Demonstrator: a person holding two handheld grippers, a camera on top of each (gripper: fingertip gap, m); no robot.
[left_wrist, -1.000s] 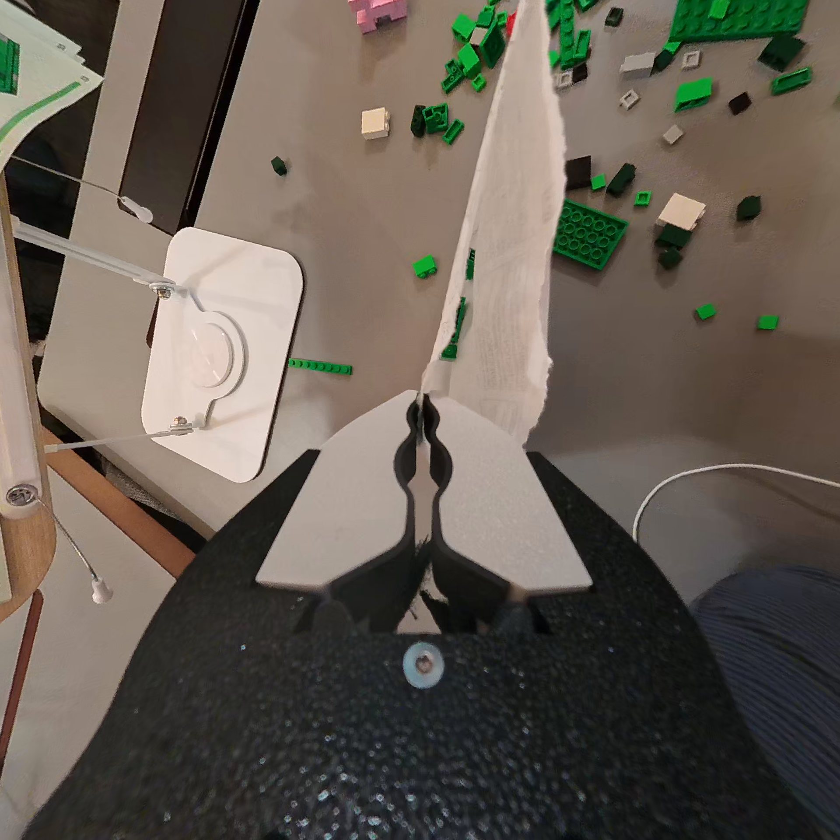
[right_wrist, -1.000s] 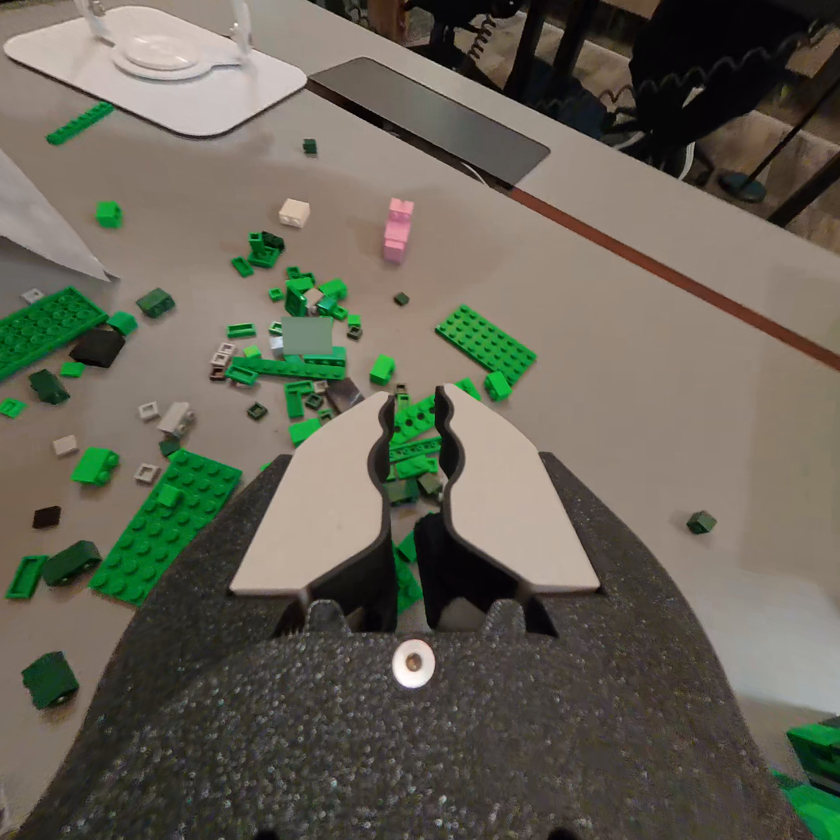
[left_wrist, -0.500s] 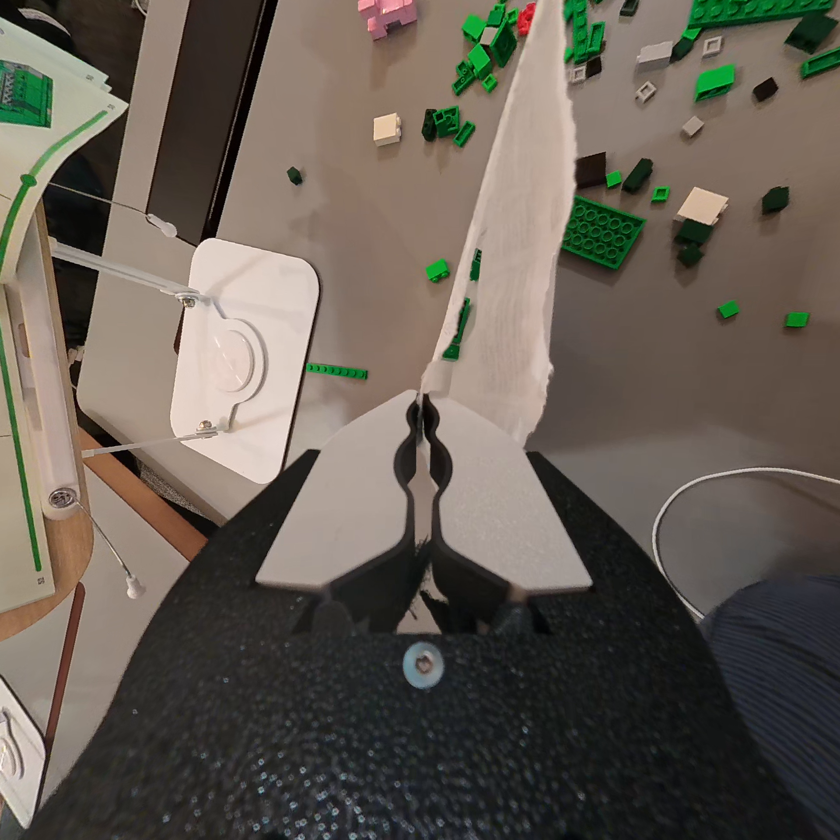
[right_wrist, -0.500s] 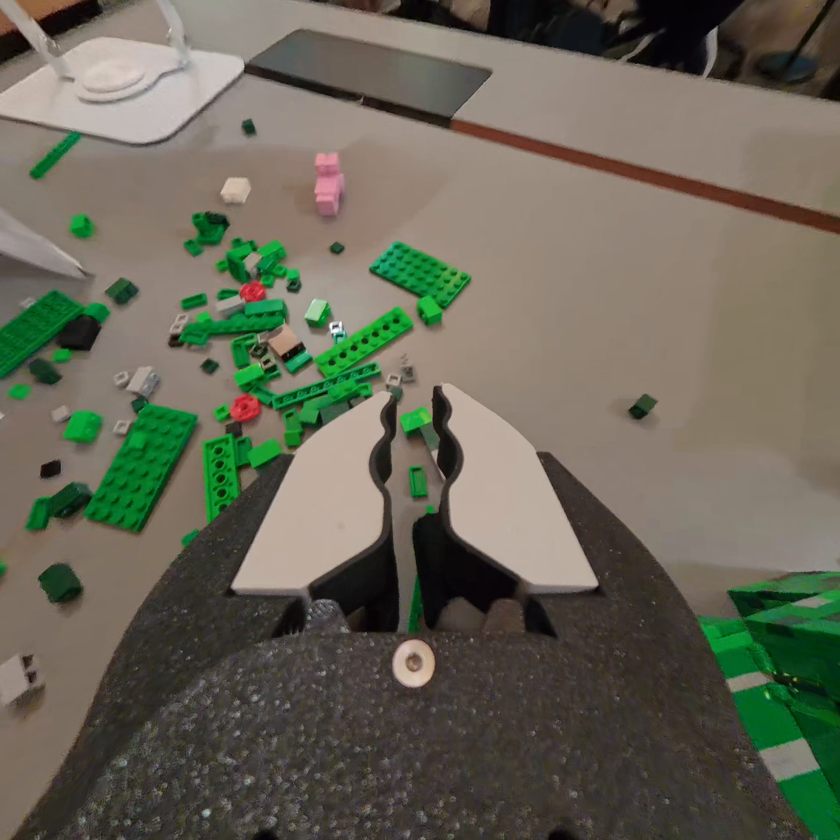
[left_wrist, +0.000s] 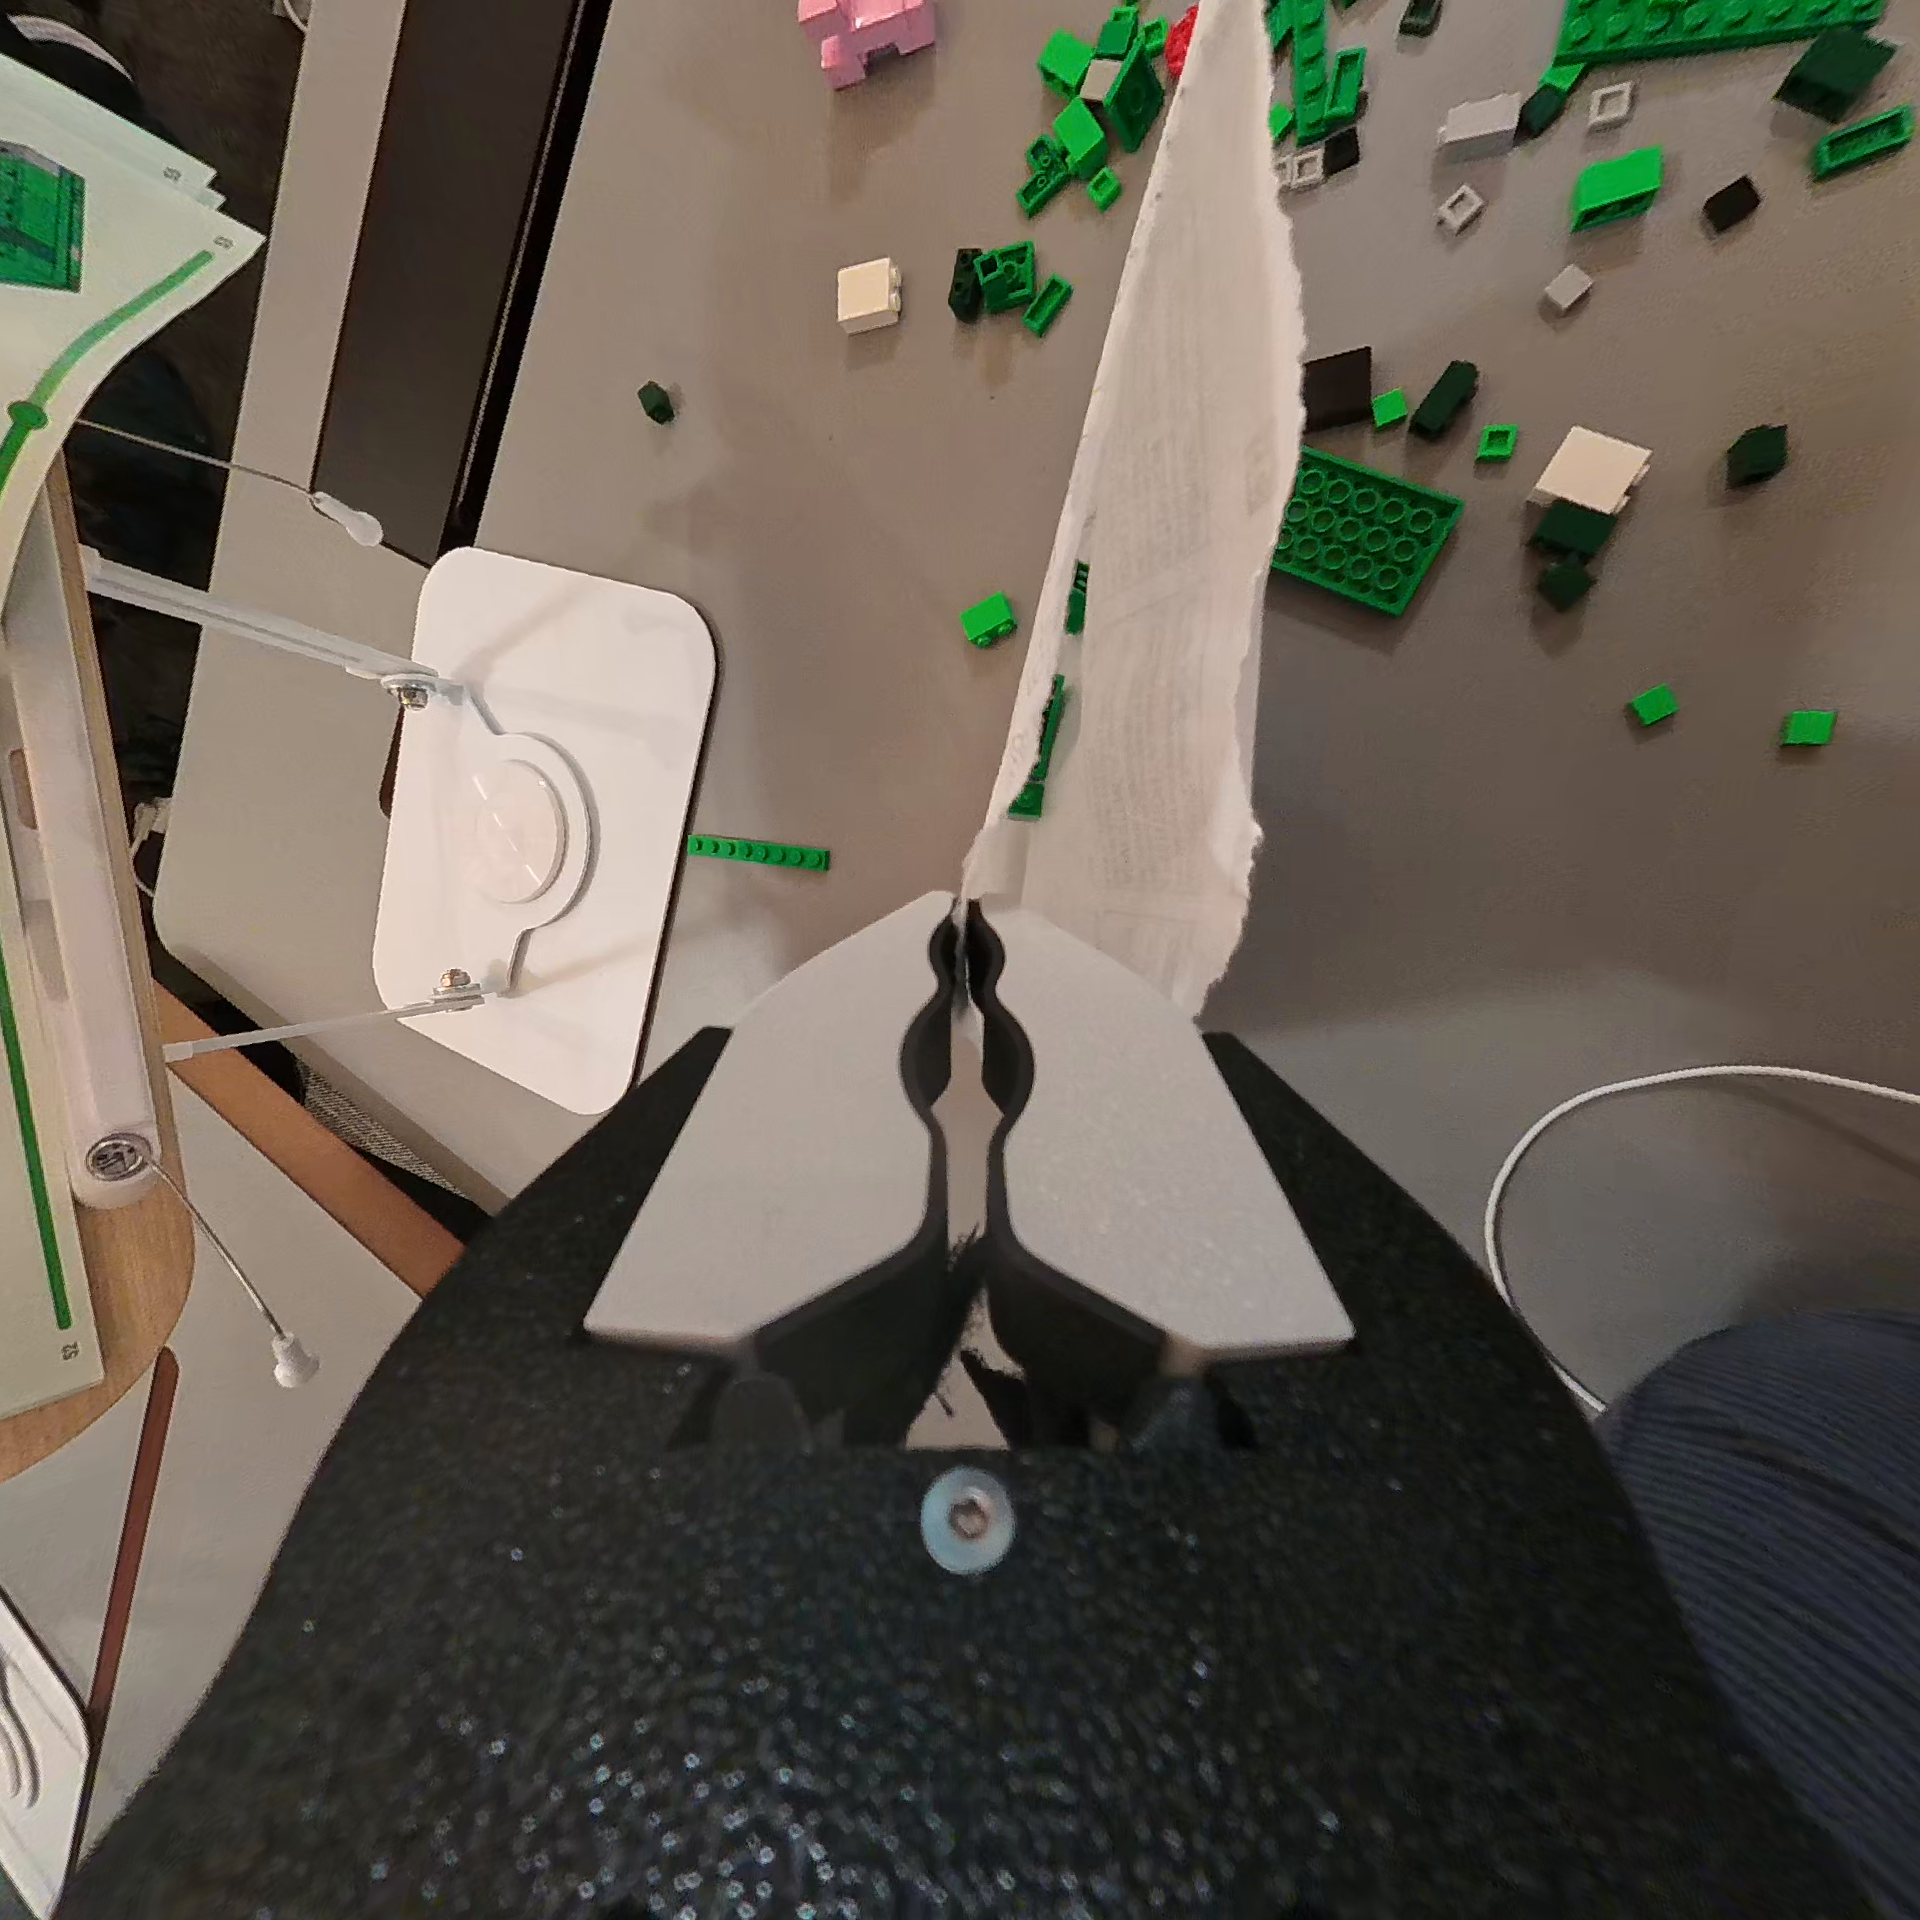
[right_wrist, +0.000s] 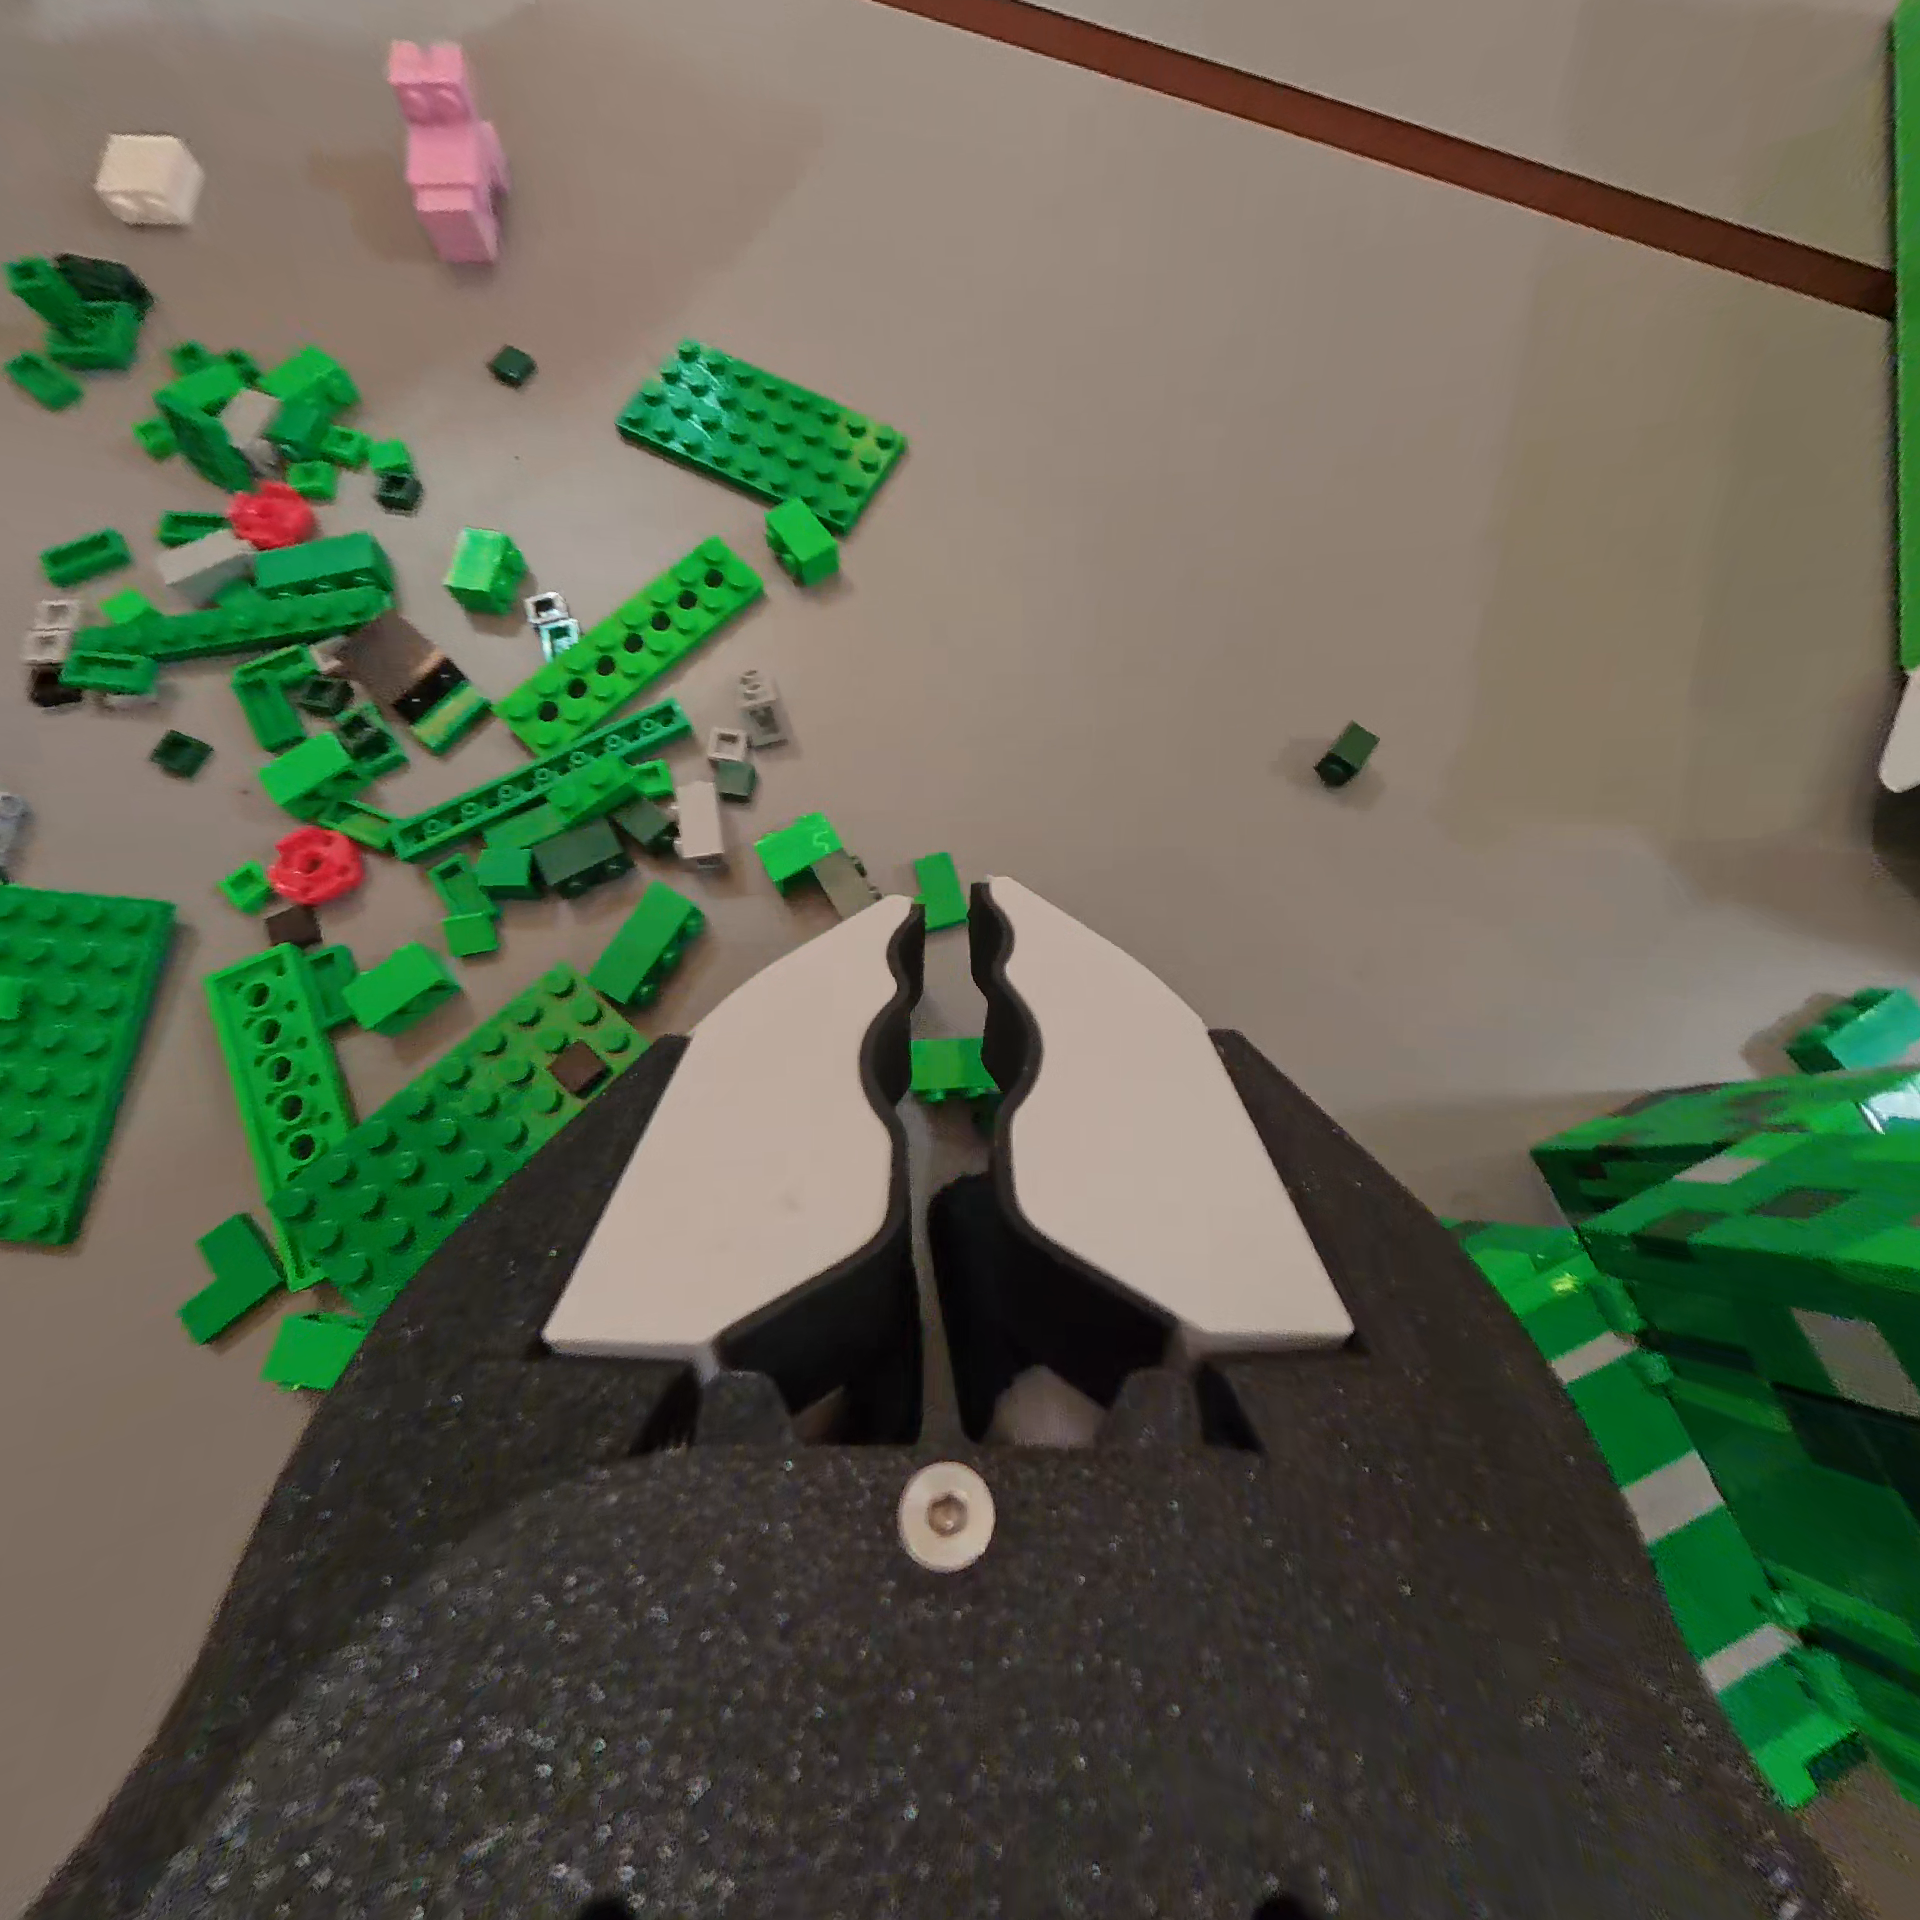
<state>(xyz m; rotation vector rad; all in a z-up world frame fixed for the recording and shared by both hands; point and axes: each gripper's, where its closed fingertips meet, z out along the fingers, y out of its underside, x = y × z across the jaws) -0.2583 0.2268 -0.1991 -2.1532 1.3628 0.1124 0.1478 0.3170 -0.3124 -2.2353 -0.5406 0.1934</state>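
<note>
Your left gripper's (left_wrist: 964, 914) black body fills the lower half of its view and hides the table edge beneath it. The paper (left_wrist: 1184, 540) you hold runs up out of the top of the picture, so its far end is cut off, and it covers the bricks lying behind it. Its print is too faint to make out. At the left, a booklet (left_wrist: 73, 343) and a white stand (left_wrist: 561, 821) with thin wire arms are only partly in view; a dark blue striped cloth (left_wrist: 1787, 1538) fills the lower right corner, beside a white cable (left_wrist: 1538, 1132).

In your right view, the gripper body covers part of a green plate (right_wrist: 468, 1122) and whatever lies under it. A green patterned box (right_wrist: 1766, 1299) is cut by the right edge, and the picture is slightly blurred.

Your left gripper's jaws are pressed together on the paper's torn lower corner, gripping it at the very tips, and the sheet hangs above the grey table (left_wrist: 852, 540).

Your right gripper (right_wrist: 945, 904) is narrowly parted and holds nothing. A small green brick (right_wrist: 948, 1068) shows in the gap between its fingers, but you cannot tell whether they touch it. A green tile (right_wrist: 938, 888) lies just past the tips. The main scatter of bricks lies to its left, with a pink figure (right_wrist: 452, 166) and a white cube (right_wrist: 149, 179) farther off.
</note>
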